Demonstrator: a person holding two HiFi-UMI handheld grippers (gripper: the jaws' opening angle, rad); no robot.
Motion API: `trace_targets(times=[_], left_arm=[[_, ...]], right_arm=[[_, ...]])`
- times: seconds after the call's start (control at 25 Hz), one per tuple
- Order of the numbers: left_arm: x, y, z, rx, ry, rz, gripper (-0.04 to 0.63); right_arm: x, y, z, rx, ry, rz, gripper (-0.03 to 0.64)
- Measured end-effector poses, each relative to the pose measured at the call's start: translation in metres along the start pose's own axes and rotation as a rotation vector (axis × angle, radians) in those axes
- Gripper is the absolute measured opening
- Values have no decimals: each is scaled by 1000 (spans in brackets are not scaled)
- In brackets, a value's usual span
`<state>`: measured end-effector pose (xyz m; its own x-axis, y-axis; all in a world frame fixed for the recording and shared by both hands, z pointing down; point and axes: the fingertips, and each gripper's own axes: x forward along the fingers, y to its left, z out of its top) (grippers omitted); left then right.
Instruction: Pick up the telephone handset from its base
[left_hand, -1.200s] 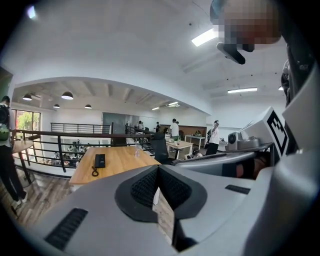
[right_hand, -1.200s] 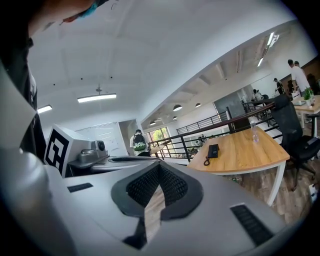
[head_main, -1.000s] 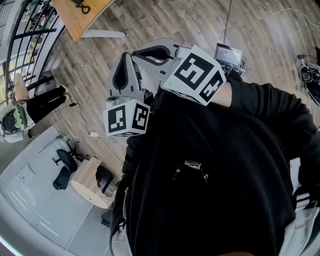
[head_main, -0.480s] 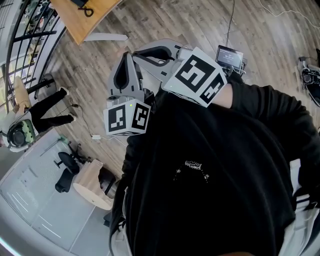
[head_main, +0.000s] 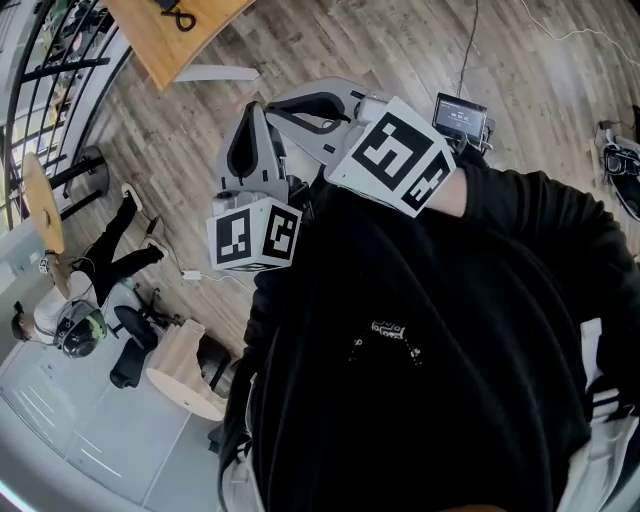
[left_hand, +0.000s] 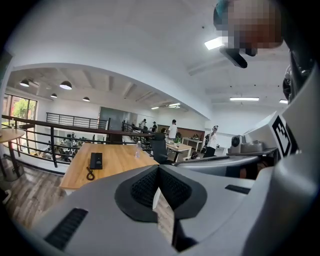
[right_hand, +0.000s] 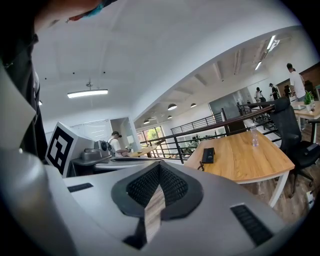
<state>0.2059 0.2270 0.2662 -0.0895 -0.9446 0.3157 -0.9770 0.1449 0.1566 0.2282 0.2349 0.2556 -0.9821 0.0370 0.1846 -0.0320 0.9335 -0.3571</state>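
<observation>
The black telephone (left_hand: 95, 161) lies on a wooden table (left_hand: 115, 165) some way ahead, its cord curled at the near end. The right gripper view shows the telephone (right_hand: 208, 155) too, and the head view shows the telephone (head_main: 172, 12) at the top edge. My left gripper (left_hand: 159, 167) is shut with nothing in it. My right gripper (right_hand: 160, 166) is shut and empty as well. In the head view the left gripper (head_main: 250, 125) and right gripper (head_main: 290, 105) are held side by side before the chest, far from the table (head_main: 170, 50).
A water bottle (left_hand: 137, 149) stands on the table, with a black office chair (left_hand: 159, 147) beside it. A black railing (left_hand: 60, 132) runs behind the table. A person in a helmet (head_main: 75, 320) stands at the left. A screen device (head_main: 460, 115) sits on the wooden floor.
The floor and table have drifted in the head view while both grippers stay shut before the chest. The helmeted person at the left has moved down the picture.
</observation>
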Motion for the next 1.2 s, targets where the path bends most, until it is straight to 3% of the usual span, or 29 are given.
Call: trace_targets(times=[0.68, 1.2], left_arm=[[36, 101, 37, -25, -21, -145, 5], [45, 188, 55, -27, -65, -158, 5]], right_arm=[[106, -18, 38, -35, 12, -120, 17], [194, -16, 54, -66, -9, -129, 17]])
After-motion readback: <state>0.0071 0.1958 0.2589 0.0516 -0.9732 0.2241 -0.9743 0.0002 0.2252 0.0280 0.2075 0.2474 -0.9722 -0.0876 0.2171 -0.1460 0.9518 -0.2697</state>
